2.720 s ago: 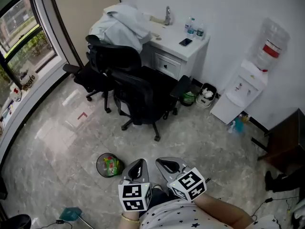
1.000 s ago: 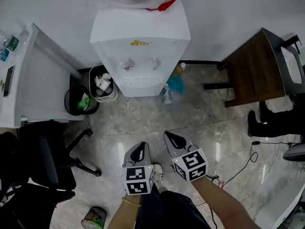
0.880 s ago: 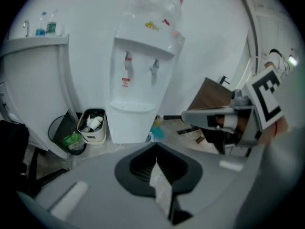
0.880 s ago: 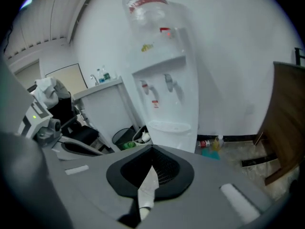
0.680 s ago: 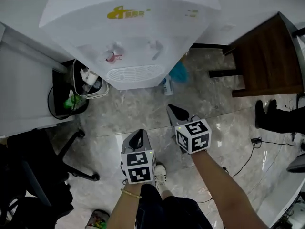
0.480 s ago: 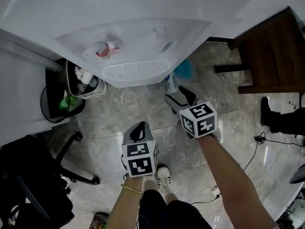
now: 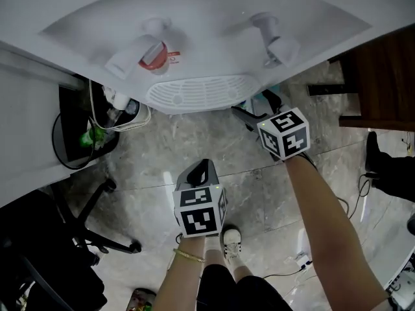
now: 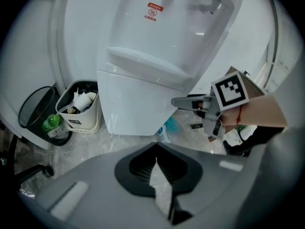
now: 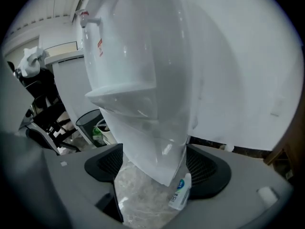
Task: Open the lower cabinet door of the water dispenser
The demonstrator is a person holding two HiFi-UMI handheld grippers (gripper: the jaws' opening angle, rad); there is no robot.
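Observation:
The white water dispenser (image 7: 194, 18) fills the top of the head view, its two taps and drip grille (image 7: 198, 91) seen from above. Its lower cabinet door (image 8: 133, 101) faces me in the left gripper view and looks closed. My right gripper (image 7: 248, 116) reaches under the grille at the cabinet's right front corner. Its jaws are opening wide, and in the right gripper view the cabinet's corner (image 9: 159, 151) shows between them with no pad pressing on it. My left gripper (image 7: 201, 172) hangs farther back over the floor, shut on nothing.
A white bin (image 8: 78, 111) full of trash and a black mesh bin (image 8: 35, 113) stand left of the dispenser, beside a white desk (image 7: 26, 122). A small blue-and-white bottle (image 9: 178, 194) lies at the cabinet's foot. To the right is a brown table (image 7: 382, 76). An office chair (image 7: 45, 251) is behind left.
The view and both grippers have sunk and closed in on the dispenser. The right gripper moved forward to the cabinet's right corner and its jaws opened from shut. The left stayed shut.

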